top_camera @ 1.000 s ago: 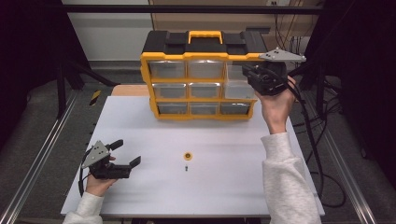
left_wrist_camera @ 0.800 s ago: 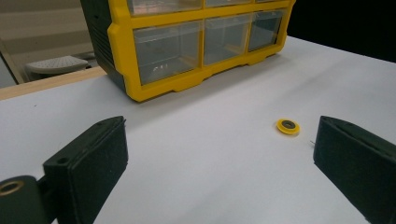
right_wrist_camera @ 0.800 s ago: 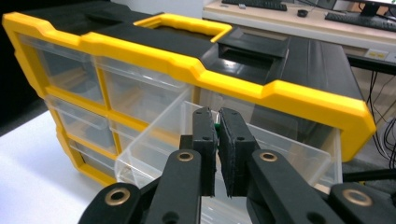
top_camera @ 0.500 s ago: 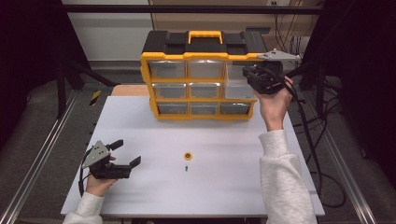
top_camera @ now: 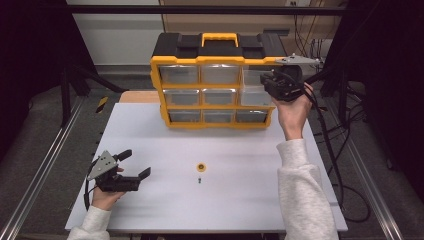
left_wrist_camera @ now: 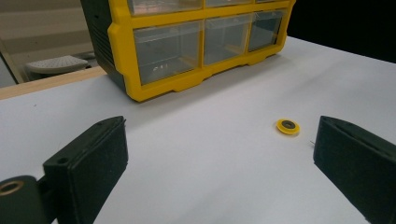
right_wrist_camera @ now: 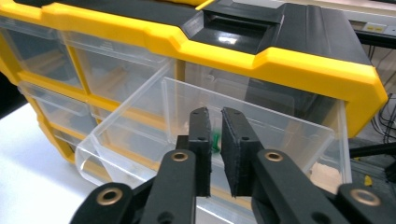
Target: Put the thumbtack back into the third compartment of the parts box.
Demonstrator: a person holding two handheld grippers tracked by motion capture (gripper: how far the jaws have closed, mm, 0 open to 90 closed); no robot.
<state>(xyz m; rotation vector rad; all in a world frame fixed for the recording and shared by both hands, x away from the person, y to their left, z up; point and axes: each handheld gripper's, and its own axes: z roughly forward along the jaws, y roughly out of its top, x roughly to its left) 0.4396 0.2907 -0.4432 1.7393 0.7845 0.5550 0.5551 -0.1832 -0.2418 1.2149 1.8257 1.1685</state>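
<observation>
A yellow-and-black drawer organizer point(top_camera: 215, 82) stands at the far side of the white bench point(top_camera: 240, 200). The right gripper point(top_camera: 282, 85) is raised at its top right drawer point(top_camera: 255, 82). The left gripper point(top_camera: 122, 172) rests near the bench's left front, jaws apart. A yellow washer point(top_camera: 201, 167) and small screw point(top_camera: 199, 180) lie mid-bench.

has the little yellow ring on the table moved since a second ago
No. The yellow ring lies at the same spot on the white table, just as far in front of the yellow drawer cabinet, with the small screw beside it.

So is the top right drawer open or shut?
Open: the drawer is pulled out of the organizer, and the right gripper reaches over its clear front wall.
</observation>
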